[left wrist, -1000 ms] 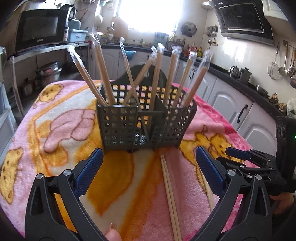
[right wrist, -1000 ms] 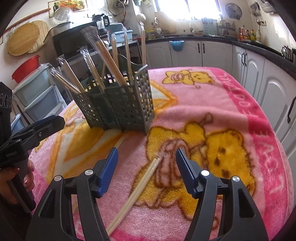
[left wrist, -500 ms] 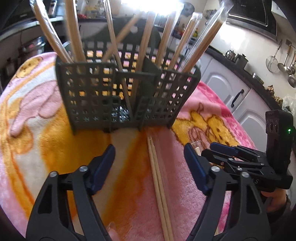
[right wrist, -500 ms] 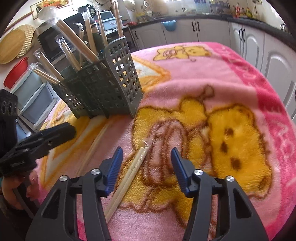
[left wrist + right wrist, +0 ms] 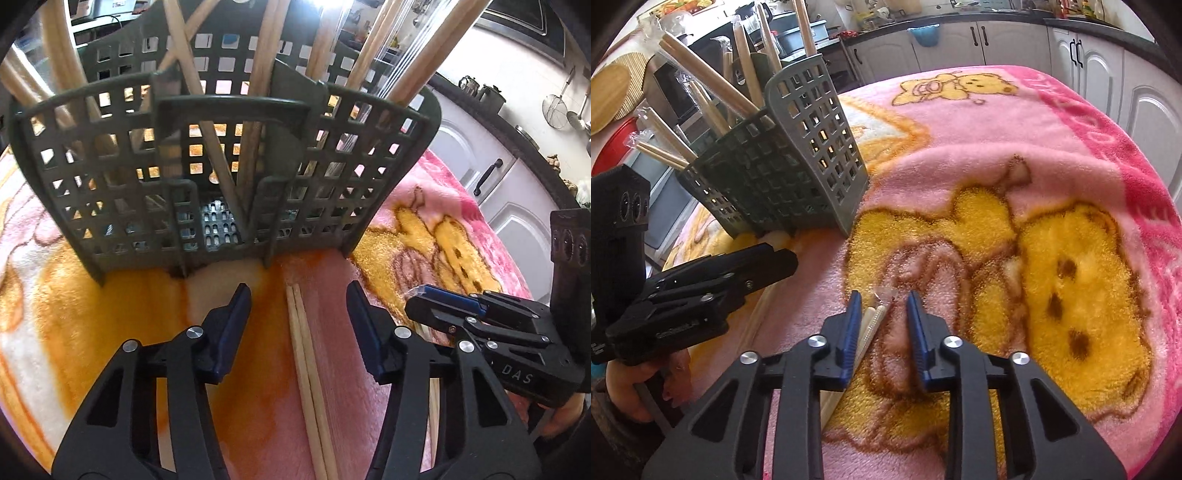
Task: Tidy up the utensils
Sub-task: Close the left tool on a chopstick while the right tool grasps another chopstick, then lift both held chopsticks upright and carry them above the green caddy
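Note:
A grey slotted utensil basket [image 5: 221,177] [image 5: 798,162] stands on the pink blanket, holding several wrapped chopstick pairs. A bare chopstick pair [image 5: 306,365] lies on the blanket in front of it. My left gripper [image 5: 299,295] is open, low over the pair's far end, one finger on each side. A second, wrapped pair [image 5: 871,325] lies to the right. My right gripper [image 5: 882,302] is open and narrow around its tip, the pair close to the left finger. The right gripper also shows in the left wrist view [image 5: 443,299].
The pink bear-print blanket [image 5: 1052,155] covers the table. White kitchen cabinets [image 5: 997,40] and a dark counter run behind and to the right. The table's right edge [image 5: 1167,206] drops off near the cabinets. The left gripper body [image 5: 683,291] sits close beside my right gripper.
Both grippers moved forward and down. The left closed in on the basket and straddles the bare pair. The right narrowed its opening around the wrapped pair's tip.

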A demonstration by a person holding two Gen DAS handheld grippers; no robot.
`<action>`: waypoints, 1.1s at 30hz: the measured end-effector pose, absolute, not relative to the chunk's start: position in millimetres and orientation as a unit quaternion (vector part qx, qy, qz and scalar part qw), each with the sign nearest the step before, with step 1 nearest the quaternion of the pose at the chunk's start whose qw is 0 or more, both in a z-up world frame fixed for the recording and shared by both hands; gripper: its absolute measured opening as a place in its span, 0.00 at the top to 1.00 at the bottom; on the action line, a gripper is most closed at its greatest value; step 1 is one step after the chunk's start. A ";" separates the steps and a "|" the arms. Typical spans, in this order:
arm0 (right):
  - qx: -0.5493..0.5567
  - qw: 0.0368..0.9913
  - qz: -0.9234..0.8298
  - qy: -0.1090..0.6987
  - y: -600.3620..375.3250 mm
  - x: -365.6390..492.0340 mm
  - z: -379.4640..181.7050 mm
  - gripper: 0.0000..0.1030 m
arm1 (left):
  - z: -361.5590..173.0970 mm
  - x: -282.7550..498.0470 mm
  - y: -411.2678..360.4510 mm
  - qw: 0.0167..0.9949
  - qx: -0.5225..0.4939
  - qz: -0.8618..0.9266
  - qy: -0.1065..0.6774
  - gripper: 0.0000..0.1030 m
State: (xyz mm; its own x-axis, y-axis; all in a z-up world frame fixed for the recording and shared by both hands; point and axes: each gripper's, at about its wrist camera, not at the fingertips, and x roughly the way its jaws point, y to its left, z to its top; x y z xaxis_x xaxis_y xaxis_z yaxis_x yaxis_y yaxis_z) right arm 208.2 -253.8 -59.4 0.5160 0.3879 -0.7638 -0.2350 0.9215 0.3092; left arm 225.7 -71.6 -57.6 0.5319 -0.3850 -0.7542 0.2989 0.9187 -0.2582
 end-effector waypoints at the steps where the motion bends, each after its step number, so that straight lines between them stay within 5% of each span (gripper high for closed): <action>1: 0.086 0.867 0.179 0.457 -254.7 208.3 -59.8 0.80 | -58.4 227.4 -73.1 0.874 -0.049 -0.194 0.443 0.55; 5: 0.092 0.868 0.180 0.453 -256.6 209.3 -60.8 0.87 | -61.2 230.3 -81.0 0.874 -0.042 -0.187 0.446 0.58; 9: 0.096 0.870 0.181 0.449 -256.8 208.3 -59.7 0.90 | -62.5 233.2 -82.1 0.877 -0.040 -0.173 0.447 0.71; 21: 0.104 0.876 0.191 0.431 -256.7 199.1 -49.6 0.91 | -67.2 235.9 -54.6 0.872 -0.064 -0.175 0.453 0.93; 33: 0.082 0.893 0.218 0.386 -241.4 180.8 -12.3 0.93 | -41.3 207.0 -3.2 0.883 -0.116 -0.181 0.418 0.94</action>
State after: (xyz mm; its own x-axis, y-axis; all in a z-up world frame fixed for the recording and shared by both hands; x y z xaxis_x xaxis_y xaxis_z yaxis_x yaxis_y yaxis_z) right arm 180.8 -241.4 -12.3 0.6069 0.4519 -0.6539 -0.3249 0.8918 0.3148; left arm 207.0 -3.2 -41.3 0.5850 -0.4169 -0.6957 0.2234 0.9074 -0.3559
